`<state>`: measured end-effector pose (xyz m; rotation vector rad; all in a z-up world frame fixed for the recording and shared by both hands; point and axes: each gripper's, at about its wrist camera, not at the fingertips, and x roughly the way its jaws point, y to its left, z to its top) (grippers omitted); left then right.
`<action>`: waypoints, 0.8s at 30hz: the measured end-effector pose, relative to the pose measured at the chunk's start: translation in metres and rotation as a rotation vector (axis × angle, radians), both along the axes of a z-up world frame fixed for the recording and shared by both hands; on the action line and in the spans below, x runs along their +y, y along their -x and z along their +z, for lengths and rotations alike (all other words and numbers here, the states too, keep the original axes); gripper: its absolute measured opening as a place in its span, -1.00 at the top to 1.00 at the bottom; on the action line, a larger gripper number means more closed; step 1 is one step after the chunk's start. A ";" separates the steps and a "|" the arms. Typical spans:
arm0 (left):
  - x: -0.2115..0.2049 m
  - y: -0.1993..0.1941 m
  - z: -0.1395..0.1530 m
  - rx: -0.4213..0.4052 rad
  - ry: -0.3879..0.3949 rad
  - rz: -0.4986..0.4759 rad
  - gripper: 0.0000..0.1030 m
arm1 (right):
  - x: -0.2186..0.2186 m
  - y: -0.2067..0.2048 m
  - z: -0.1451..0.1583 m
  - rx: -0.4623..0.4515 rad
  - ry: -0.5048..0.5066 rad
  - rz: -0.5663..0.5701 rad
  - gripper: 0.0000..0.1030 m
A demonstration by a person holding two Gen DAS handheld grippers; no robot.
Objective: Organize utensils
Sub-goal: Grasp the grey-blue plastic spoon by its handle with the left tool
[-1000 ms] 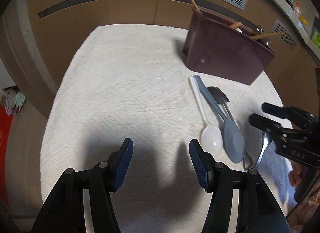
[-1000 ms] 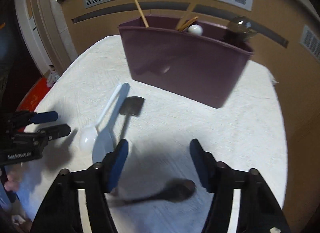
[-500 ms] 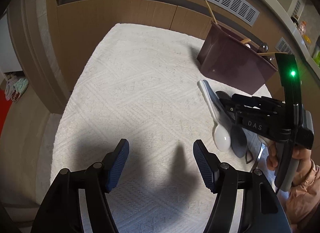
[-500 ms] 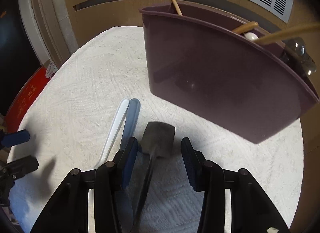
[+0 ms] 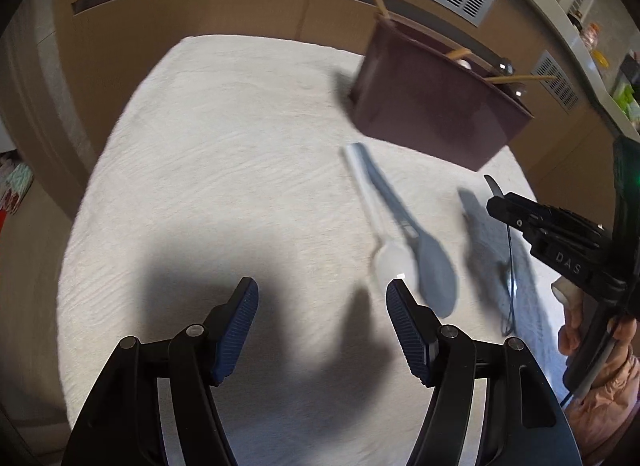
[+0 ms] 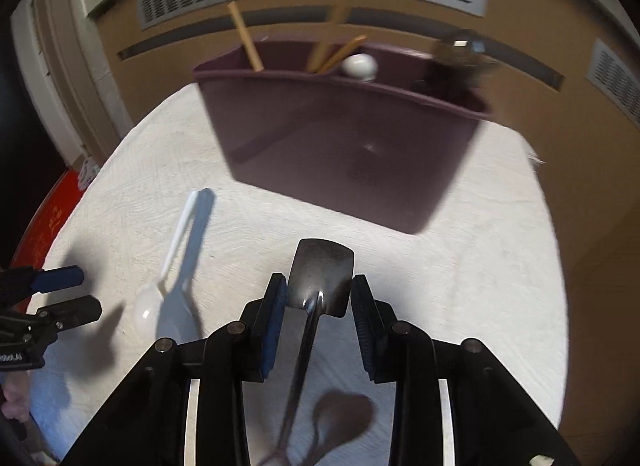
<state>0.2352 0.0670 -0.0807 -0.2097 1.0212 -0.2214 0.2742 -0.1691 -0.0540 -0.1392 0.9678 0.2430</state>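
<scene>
Here the right gripper (image 6: 319, 290) points down over the white cloth (image 6: 460, 266) on the table, its jaws closing around the flat end of a dark metal utensil (image 6: 322, 280) whose handle runs back beneath the gripper; the blue pads sit at either edge of that flat end, but firm pressing cannot be told. The left gripper (image 5: 322, 304) hovers over bare cloth, jaws well apart with nothing between them. Just right of it lie a white spoon (image 5: 390, 262) and a grey-blue spoon (image 5: 434, 272), side by side and touching, bowls toward the gripper. Beyond them stands a maroon bin (image 6: 340, 137) holding wooden chopsticks (image 6: 246, 37), a white spoon bowl (image 6: 359, 65) and a dark utensil (image 6: 456, 57). Motion blur softens both views.
</scene>
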 end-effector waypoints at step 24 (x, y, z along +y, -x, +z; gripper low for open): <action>-0.105 -0.131 -0.005 0.192 -0.260 -0.119 0.61 | -0.033 0.034 0.023 -0.121 -0.090 -0.016 0.42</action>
